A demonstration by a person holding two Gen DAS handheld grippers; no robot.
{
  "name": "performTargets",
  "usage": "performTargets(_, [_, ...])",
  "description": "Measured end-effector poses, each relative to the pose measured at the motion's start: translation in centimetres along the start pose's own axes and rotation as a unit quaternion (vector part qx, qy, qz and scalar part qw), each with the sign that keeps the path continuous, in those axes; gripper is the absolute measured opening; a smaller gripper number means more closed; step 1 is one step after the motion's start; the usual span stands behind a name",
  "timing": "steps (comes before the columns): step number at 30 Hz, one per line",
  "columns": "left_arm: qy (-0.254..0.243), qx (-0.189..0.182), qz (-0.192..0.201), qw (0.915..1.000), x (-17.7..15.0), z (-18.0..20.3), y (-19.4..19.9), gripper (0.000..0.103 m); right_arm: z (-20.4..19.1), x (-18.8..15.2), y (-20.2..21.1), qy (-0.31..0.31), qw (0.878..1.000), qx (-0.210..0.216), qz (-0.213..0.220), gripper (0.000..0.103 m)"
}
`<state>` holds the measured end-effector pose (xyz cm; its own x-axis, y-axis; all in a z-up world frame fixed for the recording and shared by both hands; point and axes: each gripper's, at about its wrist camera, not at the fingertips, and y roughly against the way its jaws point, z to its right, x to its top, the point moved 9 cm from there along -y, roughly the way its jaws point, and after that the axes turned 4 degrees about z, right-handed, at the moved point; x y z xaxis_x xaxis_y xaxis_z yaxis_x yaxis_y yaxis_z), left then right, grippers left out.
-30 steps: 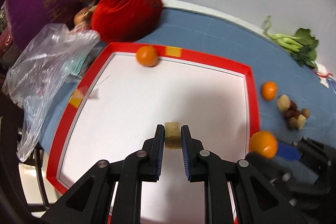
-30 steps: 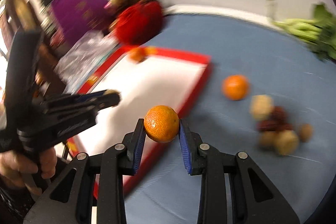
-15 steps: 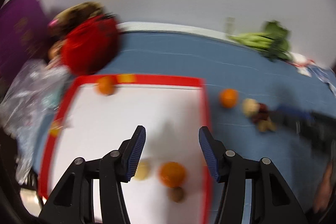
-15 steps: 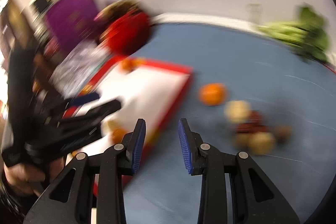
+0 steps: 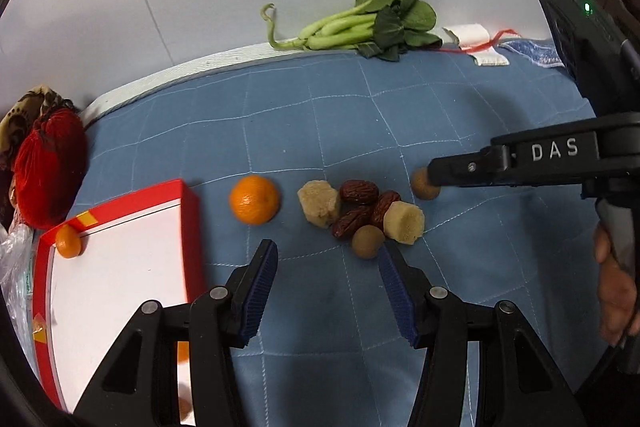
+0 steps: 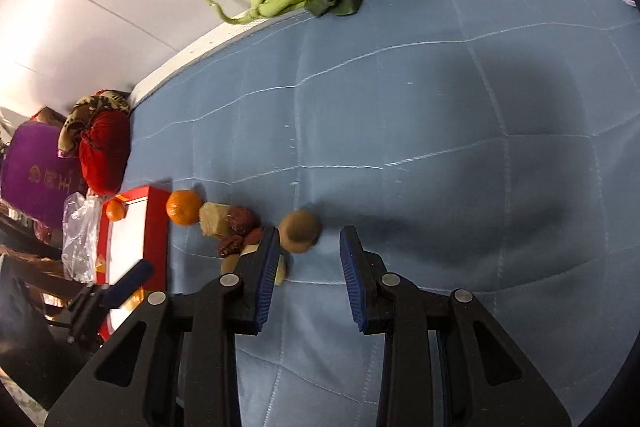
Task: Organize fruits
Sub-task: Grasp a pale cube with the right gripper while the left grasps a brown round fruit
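Over blue quilt now, both grippers off the tray, left gripper wide open w/ nothing, right gripper dropped its orange, part-open by brown fruit, loose orange beside tray.

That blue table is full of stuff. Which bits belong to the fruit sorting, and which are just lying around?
Part of the job:
- orange
- red dates
- small brown fruits
- pale cut chunks
- red-rimmed tray
- orange on the tray

Just lying about:
- leafy greens
- red pouch
- plastic bag
- purple box
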<state>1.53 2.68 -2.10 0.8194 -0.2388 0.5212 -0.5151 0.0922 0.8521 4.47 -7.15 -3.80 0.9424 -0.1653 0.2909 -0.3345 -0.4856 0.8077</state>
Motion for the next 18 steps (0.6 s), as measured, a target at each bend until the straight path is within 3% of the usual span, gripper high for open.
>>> performTargets(2, [0.001,-0.013,-0.001,0.9999,-0.3,0.1,0.3,0.054,-0.3,-0.2,-0.3,0.005,1.000,0.002,-0.007,0.030])
performTargets(5, [-0.010,0.018,-0.004,0.9998,-0.7,-0.8,0.4,0.054,-1.4,-1.0,-0.1,0.011,0.999,0.027,-0.023,0.030])
performTargets(10, [-0.011,0.006,-0.025,0.9996,-1.7,-0.9,-0.2,0.054,-3.0,-2.4,-2.6,0.040,0.998,0.016,-0.055,0.030])
performTargets(14, [-0.013,0.002,-0.030,0.9995,-1.9,-0.7,-0.5,0.054,-3.3,-2.7,-3.9,0.067,0.996,-0.017,-0.047,0.031])
performTargets(18, [-0.010,-0.012,-0.035,0.9993,-1.7,0.0,-1.2,0.054,-2.9,-2.4,-3.3,0.061,0.997,-0.014,-0.038,0.029])
